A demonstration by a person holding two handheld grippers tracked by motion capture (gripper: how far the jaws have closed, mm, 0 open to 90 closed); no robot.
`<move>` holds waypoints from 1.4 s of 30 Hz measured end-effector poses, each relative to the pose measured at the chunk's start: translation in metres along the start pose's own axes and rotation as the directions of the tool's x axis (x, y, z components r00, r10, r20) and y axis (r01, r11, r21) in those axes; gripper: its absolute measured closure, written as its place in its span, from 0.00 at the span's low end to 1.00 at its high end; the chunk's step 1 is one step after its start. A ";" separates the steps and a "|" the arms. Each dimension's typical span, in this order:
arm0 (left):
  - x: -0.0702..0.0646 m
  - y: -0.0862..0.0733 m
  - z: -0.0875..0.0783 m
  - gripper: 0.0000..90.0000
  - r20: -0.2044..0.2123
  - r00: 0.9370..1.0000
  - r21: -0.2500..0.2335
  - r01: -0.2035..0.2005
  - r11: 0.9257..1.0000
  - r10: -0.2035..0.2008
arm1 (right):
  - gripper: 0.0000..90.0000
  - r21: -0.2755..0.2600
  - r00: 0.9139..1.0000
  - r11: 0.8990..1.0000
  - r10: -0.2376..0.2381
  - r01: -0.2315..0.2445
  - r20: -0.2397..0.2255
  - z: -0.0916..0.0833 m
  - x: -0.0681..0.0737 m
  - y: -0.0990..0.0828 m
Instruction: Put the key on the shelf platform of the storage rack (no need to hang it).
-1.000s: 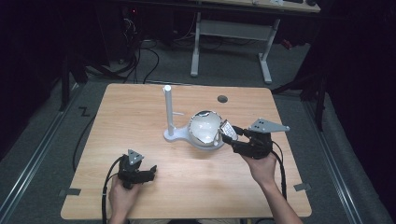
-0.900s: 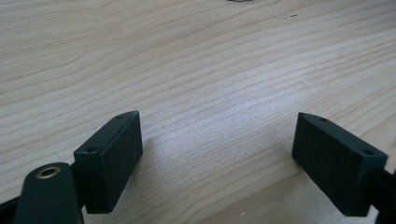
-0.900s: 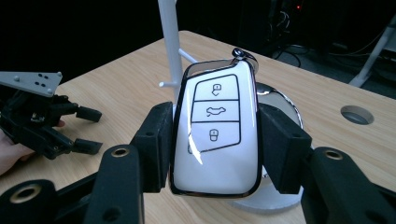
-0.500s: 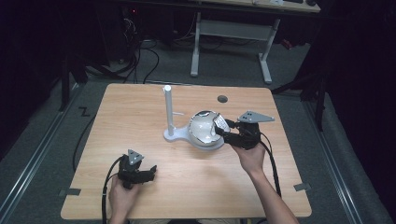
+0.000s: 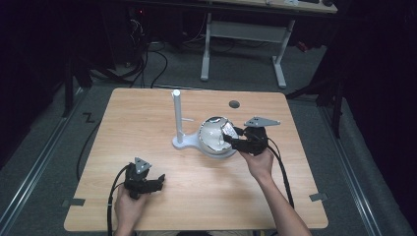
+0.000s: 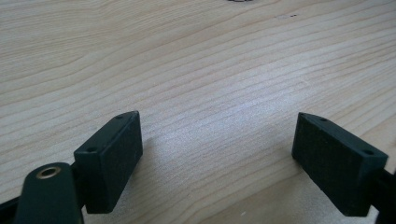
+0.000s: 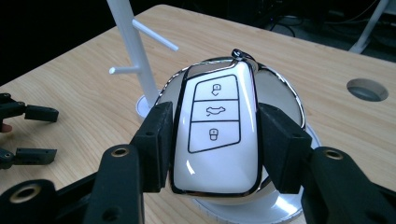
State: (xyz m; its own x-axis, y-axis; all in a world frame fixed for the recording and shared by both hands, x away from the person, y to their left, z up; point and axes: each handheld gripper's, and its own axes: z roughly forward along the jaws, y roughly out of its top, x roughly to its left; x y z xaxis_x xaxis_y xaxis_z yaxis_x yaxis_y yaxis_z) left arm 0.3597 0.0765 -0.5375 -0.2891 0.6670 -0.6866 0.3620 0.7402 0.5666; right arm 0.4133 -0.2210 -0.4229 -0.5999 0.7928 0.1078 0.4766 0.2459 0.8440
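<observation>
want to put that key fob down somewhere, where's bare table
Bare wood lies left of the white stand, between it and the table edge, and along the near edge between the left gripper and the right forearm. Crowded: the middle, where the right gripper holds the key fob by the shiny bowl.

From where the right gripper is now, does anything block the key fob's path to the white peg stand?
Nothing visible does. The right gripper holds the key fob over the shiny bowl; the white peg stand rises just beyond, pegs bare.

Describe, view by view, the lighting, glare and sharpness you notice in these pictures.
High view: lit table, dark surroundings, glare on the bowl. Left gripper view: soft sheen on wood, shadow beside one jaw. Right gripper view: sharp car key with small highlights, blurred background.
</observation>
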 end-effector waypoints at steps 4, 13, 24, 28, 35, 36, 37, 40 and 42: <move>0.000 0.000 0.000 0.18 -0.001 1.000 -0.001 0.001 1.000 -0.001 | 0.55 0.022 1.000 1.000 0.006 -0.006 -0.001 0.008 -0.002 -0.002; 0.000 0.000 0.000 0.18 -0.001 1.000 -0.002 0.004 1.000 -0.004 | 0.55 0.050 1.000 0.999 0.006 -0.006 0.000 0.025 -0.002 -0.005; 0.000 0.000 0.000 0.18 -0.003 1.000 -0.002 0.007 1.000 -0.007 | 0.55 0.094 1.000 0.996 0.009 -0.009 -0.006 0.047 0.001 -0.008; 0.000 0.000 0.000 0.18 0.000 1.000 -0.001 0.002 1.000 -0.002 | 0.55 0.117 1.000 0.993 0.008 -0.007 -0.005 0.054 0.001 -0.009; 0.000 0.000 0.000 0.18 0.001 1.000 0.000 0.002 1.000 -0.002 | 0.55 0.166 1.000 0.986 0.010 -0.010 0.001 0.064 0.001 -0.011; 0.000 0.000 0.000 0.18 0.001 1.000 0.000 0.002 1.000 -0.002 | 0.55 0.170 1.000 0.985 0.011 -0.012 0.002 0.065 0.001 -0.011; 0.000 0.000 0.000 0.18 0.000 1.000 0.000 0.003 1.000 -0.003 | 0.55 0.178 1.000 0.984 0.013 -0.013 0.002 0.066 0.001 -0.012; 0.000 0.000 0.000 0.18 0.001 1.000 0.000 0.003 1.000 -0.003 | 0.55 0.190 1.000 0.982 0.010 -0.010 0.001 0.069 0.001 -0.013; 0.000 0.000 0.000 0.18 0.000 1.000 0.000 0.004 1.000 -0.004 | 0.55 0.195 1.000 0.981 0.010 -0.009 -0.004 0.070 0.001 -0.013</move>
State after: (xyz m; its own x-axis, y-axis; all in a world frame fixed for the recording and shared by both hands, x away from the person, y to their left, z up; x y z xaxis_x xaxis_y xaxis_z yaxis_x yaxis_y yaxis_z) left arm 0.3597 0.0762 -0.5374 -0.2904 0.6639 -0.6891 0.3605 0.7430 0.5639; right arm 0.4516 -0.1845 -0.4707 -0.5976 0.7931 0.1181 0.5980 0.3427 0.7245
